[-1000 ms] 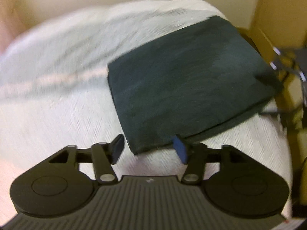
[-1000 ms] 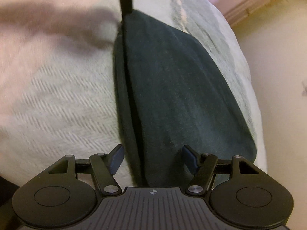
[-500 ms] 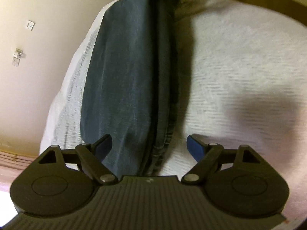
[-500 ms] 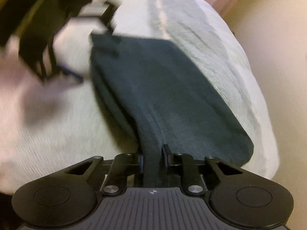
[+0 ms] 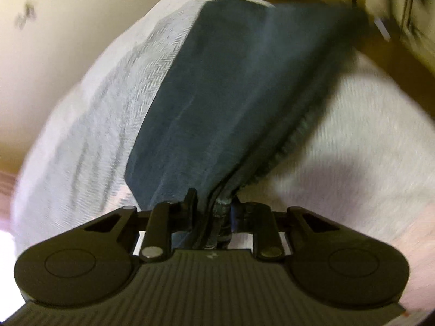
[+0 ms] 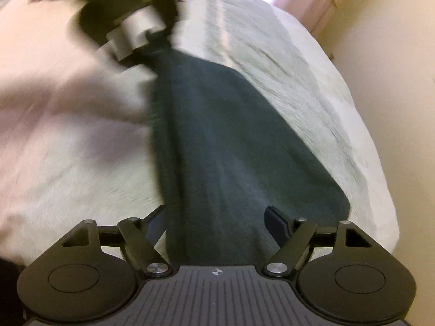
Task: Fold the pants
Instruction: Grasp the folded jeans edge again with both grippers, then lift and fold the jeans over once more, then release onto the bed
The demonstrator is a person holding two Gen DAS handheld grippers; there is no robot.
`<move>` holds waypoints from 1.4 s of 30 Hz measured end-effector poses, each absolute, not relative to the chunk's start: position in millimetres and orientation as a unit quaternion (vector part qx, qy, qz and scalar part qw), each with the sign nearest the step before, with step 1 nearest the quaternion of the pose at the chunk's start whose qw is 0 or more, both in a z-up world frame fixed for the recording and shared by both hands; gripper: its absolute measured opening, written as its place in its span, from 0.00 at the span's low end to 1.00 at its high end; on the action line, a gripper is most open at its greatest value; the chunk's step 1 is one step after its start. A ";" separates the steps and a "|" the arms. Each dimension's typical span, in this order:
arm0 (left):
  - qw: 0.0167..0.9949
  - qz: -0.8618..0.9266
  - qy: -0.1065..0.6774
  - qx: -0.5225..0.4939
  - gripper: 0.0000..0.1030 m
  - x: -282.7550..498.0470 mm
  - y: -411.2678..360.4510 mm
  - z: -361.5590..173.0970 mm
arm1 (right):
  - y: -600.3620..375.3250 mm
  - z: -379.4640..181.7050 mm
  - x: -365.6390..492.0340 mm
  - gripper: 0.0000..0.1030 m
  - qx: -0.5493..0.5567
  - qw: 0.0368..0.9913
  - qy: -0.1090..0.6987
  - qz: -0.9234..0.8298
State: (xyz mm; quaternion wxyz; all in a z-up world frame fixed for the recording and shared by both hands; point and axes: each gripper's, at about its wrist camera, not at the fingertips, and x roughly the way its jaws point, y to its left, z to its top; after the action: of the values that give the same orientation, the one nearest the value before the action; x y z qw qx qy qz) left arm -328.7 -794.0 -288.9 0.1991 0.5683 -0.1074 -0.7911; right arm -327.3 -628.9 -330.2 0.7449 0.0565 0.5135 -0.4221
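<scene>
Left wrist view: your left gripper [image 5: 213, 203] is closing, its jaws drawn together and pinching the layered near edge of the dark folded pants [image 5: 231, 95]. The stacked hems and stitched seams between the pads appear only here. From that pinch the cloth fans out across the pale herringbone bedspread [image 5: 108, 103] toward a far corner that is blurred and seems raised off the bed; what holds it there cannot be told from this view. A cream wall [image 5: 54, 40] lies to the left.

Right wrist view: your right gripper [image 6: 216, 217] is opening, jaws spread wide to either side of the pants' [image 6: 231, 149] near end, with the cloth lying between them but not pressed by either pad. Only this view shows the left gripper from outside, a blurred dark body at the garment's far end [image 6: 130, 30], where the cloth narrows into it. The bedspread [image 6: 312, 81] slopes away toward the wall [image 6: 394, 54] at right.
</scene>
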 end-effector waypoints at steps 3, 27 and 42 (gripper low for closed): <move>0.196 -0.797 -0.053 0.569 0.19 -331.4 -812.8 -275.4 | -612.9 -354.1 -310.1 0.73 0.002 0.731 0.545 -0.410; 0.195 -0.821 0.054 0.534 0.14 -297.2 -836.4 -133.0 | -712.0 -118.7 -314.8 0.10 0.020 0.734 0.618 -0.280; 0.435 -0.739 -0.012 0.514 0.14 -377.5 -1103.3 -92.5 | -1047.3 -85.2 -416.6 0.10 -0.173 0.799 0.498 -0.289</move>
State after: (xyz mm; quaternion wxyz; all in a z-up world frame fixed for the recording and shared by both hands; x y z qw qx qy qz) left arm -377.5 -1103.3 -92.5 0.4349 0.5139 -0.0118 -0.7393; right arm -416.6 -1047.3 -85.2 0.7993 -0.1735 0.4978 -0.2886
